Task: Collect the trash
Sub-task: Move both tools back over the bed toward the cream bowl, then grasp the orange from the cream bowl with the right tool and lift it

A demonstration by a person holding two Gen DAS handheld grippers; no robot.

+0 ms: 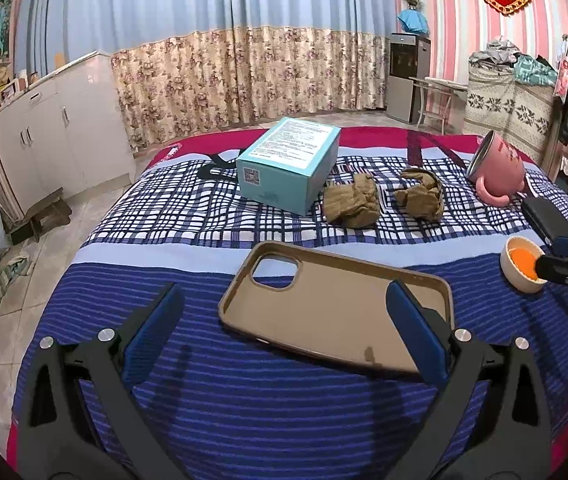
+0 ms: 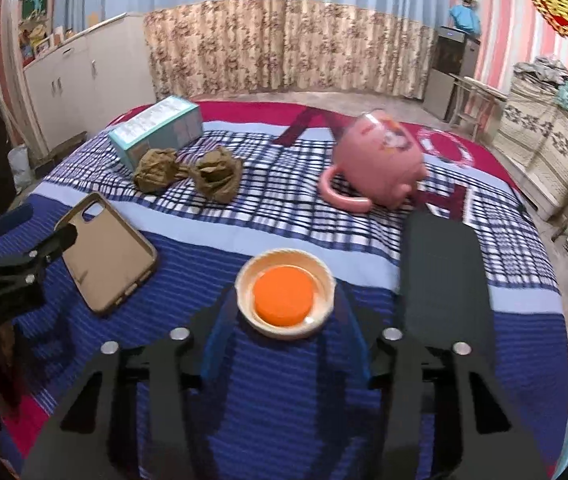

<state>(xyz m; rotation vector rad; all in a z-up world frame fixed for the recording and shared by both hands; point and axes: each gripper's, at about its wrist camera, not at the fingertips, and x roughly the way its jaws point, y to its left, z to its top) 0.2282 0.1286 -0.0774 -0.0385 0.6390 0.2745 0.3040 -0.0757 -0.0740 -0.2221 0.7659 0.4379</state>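
Two crumpled brown paper wads [image 1: 351,205] [image 1: 421,197] lie on the bed's checked cover; they also show in the right wrist view [image 2: 155,175] [image 2: 218,178]. My left gripper [image 1: 284,302] is open, its fingers on either side of a tan phone case [image 1: 332,308] lying on the blue striped blanket. My right gripper [image 2: 286,300] holds a cream bowl [image 2: 286,320] with an orange disc [image 2: 284,294] between its fingers; the bowl also shows in the left wrist view [image 1: 522,264].
A teal box [image 1: 290,164] stands behind the wads. A pink mug [image 2: 376,164] lies tipped over at the right. A black flat object [image 2: 444,272] lies right of the bowl. The bed edge [image 1: 83,240] drops to a tiled floor at left.
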